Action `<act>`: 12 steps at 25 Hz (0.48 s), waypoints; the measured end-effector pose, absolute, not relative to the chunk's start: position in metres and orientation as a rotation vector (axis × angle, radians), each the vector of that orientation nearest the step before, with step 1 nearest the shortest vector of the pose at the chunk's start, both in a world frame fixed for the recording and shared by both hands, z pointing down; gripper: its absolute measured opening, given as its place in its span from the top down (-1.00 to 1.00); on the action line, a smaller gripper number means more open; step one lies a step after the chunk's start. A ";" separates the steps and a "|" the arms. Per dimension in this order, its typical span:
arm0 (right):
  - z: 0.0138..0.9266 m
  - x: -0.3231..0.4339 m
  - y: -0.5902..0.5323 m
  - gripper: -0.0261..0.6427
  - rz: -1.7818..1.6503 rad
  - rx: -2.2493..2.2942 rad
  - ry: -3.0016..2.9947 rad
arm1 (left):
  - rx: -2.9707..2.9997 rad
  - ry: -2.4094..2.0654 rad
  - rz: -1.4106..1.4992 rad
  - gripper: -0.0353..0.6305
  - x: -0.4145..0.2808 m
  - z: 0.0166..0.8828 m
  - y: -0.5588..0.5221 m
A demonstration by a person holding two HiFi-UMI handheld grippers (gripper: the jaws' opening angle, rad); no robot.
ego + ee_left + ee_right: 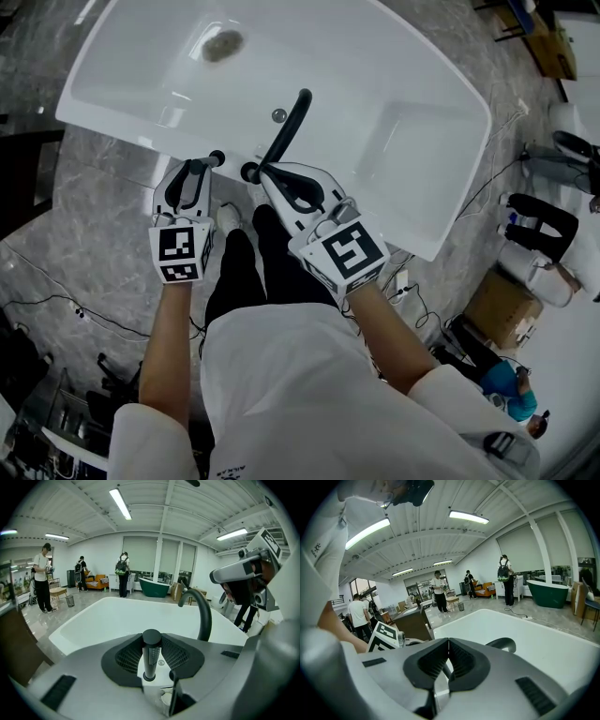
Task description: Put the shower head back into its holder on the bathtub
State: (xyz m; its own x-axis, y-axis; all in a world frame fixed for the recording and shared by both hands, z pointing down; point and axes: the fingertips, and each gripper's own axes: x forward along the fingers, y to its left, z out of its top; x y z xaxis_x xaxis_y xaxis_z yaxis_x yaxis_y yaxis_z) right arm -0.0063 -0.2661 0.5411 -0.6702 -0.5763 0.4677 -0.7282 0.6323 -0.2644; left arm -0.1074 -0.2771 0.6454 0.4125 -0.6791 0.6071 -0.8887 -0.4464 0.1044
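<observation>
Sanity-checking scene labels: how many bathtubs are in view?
2. The white bathtub lies right below the person, the left gripper shut on the shower head at its near rim. A dark green bathtub stands far back by the windows. Others may be hidden.

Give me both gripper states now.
Left gripper: closed on the shower head.
Right gripper: closed, tips together, holding nothing.

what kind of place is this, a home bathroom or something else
Probably a showroom or open workshop hall, not a home bathroom. The white bathtub stands free on an open floor, a green tub sits further back, and several people stand about under long strip lights.
</observation>
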 end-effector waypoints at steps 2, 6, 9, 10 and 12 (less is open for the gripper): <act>0.542 -0.005 -0.265 0.87 0.627 1.047 -2.515 | 2.254 -1.336 0.705 0.51 -0.108 0.651 -0.274; 0.543 0.000 -0.264 0.87 0.635 1.064 -2.503 | 2.243 -1.329 0.728 0.51 -0.107 0.662 -0.272; 0.544 0.003 -0.264 0.87 0.636 1.073 -2.499 | 2.234 -1.331 0.740 0.50 -0.105 0.668 -0.274; 0.545 0.003 -0.264 0.87 0.637 1.075 -2.498 | 2.232 -1.328 0.749 0.51 -0.106 0.671 -0.275; 0.545 0.004 -0.264 0.87 0.641 1.080 -2.493 | 2.229 -1.319 0.764 0.51 -0.106 0.676 -0.274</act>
State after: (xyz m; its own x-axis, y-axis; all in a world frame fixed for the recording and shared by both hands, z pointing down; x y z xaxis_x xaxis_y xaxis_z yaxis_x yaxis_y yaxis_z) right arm 0.0036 -0.2636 0.5453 -0.6489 -0.5912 0.4789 -0.7489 0.6074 -0.2650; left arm -0.1064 -0.2739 0.6757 0.3934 -0.6468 0.6533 -0.8885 -0.4500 0.0895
